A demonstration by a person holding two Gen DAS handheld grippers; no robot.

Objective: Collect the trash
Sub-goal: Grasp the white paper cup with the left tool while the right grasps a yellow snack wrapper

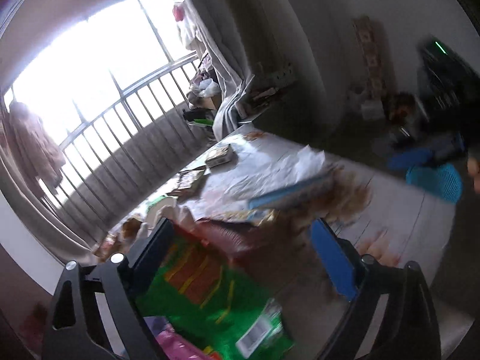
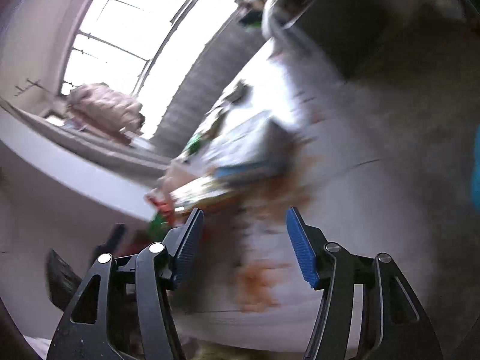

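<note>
Across both wrist views, a long pale table (image 1: 399, 210) with brown-orange stains is shown, running toward a bright window (image 1: 90, 60) fitted with a railing (image 1: 126, 114). Grey curtains (image 1: 228, 69) are hung at the window's right edge, and a dark floor lies beyond the table. A blue perforated basket (image 1: 435, 180) is seen at the table's far right edge. Trash is scattered on the surface: crumpled white paper (image 1: 270, 165), a flat blue-edged box (image 1: 288, 192), small cartons (image 1: 220, 154) nearer the window, and a green wrapper (image 1: 210, 294).

The left gripper (image 1: 240, 252) is held wide open over the green wrapper, which lies between its fingers; contact cannot be determined. The right gripper (image 2: 244, 240) is parted about halfway, with nothing between its blue pads (image 2: 300, 246). The right view is heavily blurred.
</note>
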